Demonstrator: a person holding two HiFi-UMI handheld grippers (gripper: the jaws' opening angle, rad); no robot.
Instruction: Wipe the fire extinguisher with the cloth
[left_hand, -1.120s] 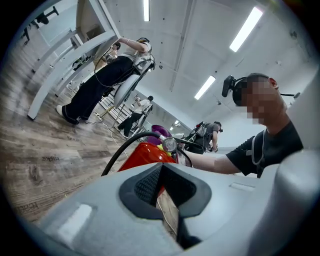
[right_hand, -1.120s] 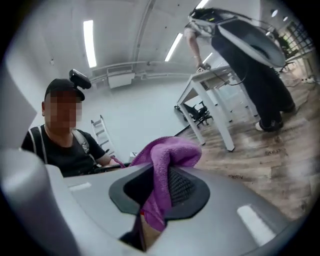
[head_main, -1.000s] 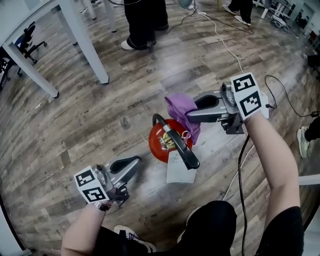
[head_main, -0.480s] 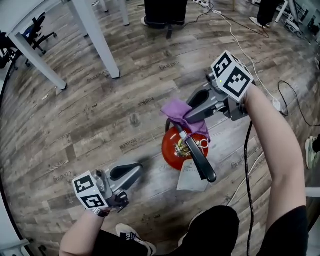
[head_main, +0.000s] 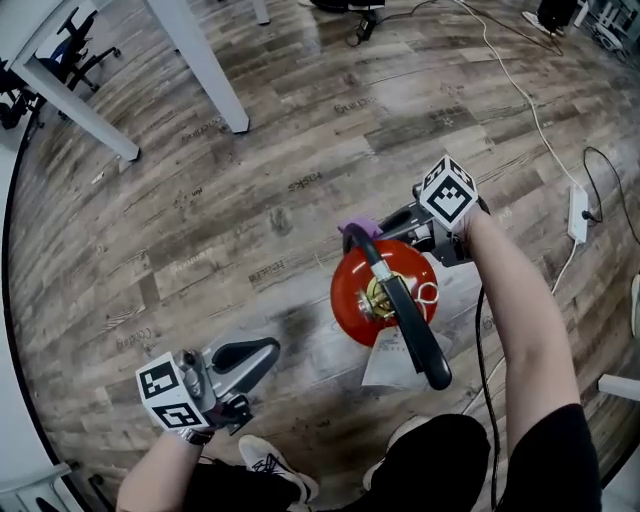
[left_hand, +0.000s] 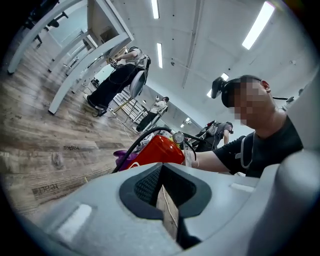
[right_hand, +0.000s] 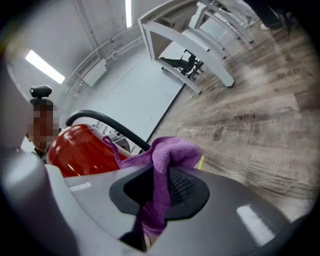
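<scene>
Down the far side of the fire extinguisher (head_main: 352, 292) goes the right gripper (head_main: 385, 226), which a second ago was held higher, beside the valve, with the purple cloth (head_main: 358, 228) hanging in plain sight; now only a small fold of cloth shows in the head view, past the far edge of the red body and touching it; the left gripper (head_main: 262, 350) has barely shifted and hovers over the wooden floor (head_main: 200, 230) at the near left, well apart from the extinguisher

In the right gripper view the right gripper (right_hand: 157, 186) has its jaws part way closed on the cloth (right_hand: 172, 149); the fabric is pinched between the ribbed pads and bunches out in front of them, just beside the red cylinder (right_hand: 80, 150) and under the black hose (right_hand: 107, 123)

In the left gripper view the left gripper (left_hand: 162, 189) has its jaws closed together with nothing gripped; beyond them the extinguisher (left_hand: 156, 152) stands to the right, with the hose (left_hand: 134, 146) arching over it

The extinguisher stands upright on the floor in front of the person, its hose (head_main: 415, 335) lying across its top toward the near right; a white paper tag (head_main: 393, 367) lies at its near side; white table legs (head_main: 205, 65) stand at the far left
</scene>
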